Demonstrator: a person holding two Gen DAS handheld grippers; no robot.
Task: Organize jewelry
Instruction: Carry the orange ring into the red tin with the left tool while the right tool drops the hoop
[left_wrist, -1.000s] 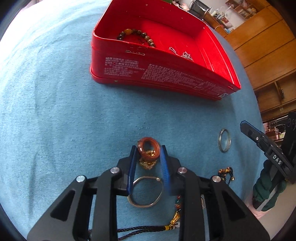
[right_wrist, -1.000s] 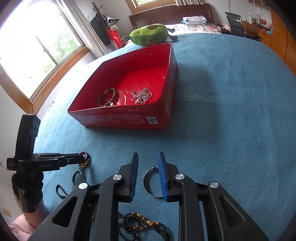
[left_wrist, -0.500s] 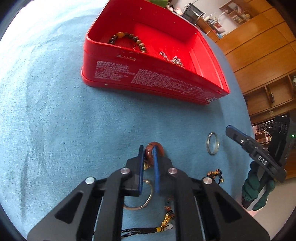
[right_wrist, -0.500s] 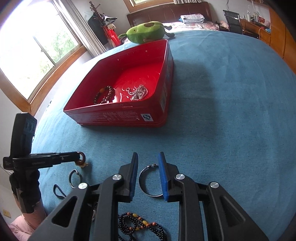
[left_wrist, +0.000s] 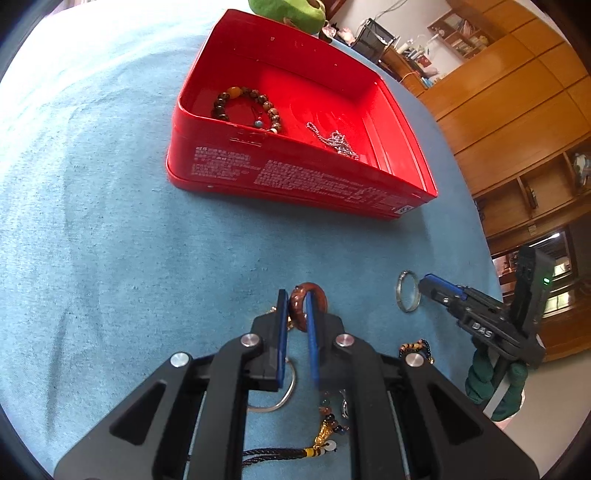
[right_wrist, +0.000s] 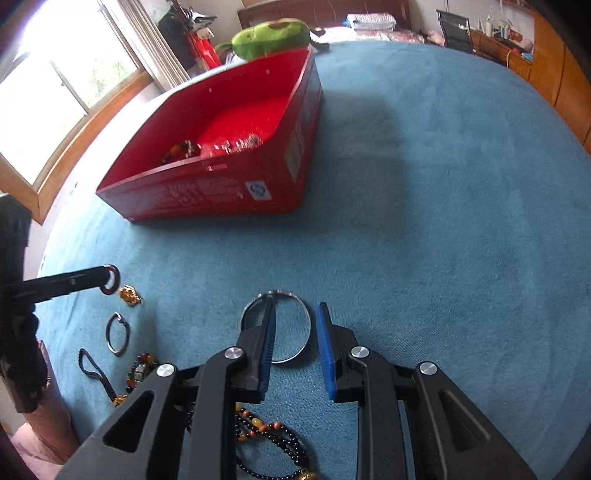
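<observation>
My left gripper (left_wrist: 295, 298) is shut on a red-brown ring (left_wrist: 320, 295), held upright just above the blue cloth; the right wrist view shows the same left gripper (right_wrist: 105, 278) beside a gold charm (right_wrist: 129, 296). My right gripper (right_wrist: 297, 308) stands open low over a large silver ring (right_wrist: 309, 325). Its left finger crosses the ring's left side, and the ring's right rim lies between the fingers. The red tin box (left_wrist: 303, 173) lies farther back and holds a beaded bracelet (left_wrist: 243, 107) and a silver chain (left_wrist: 336, 142).
More jewelry lies on the cloth near me: a silver bangle (right_wrist: 118, 332), a black cord with gold tassel (right_wrist: 92, 373), and dark bead strands (right_wrist: 266, 432). A green plush (right_wrist: 273, 37) sits behind the red tin box (right_wrist: 207, 192). Wooden cabinets stand on the right.
My left gripper closed on the red-brown ring and raised it off the gold charm, tilting toward the box. My right gripper dropped closer, so its left finger now overlaps the silver ring.
</observation>
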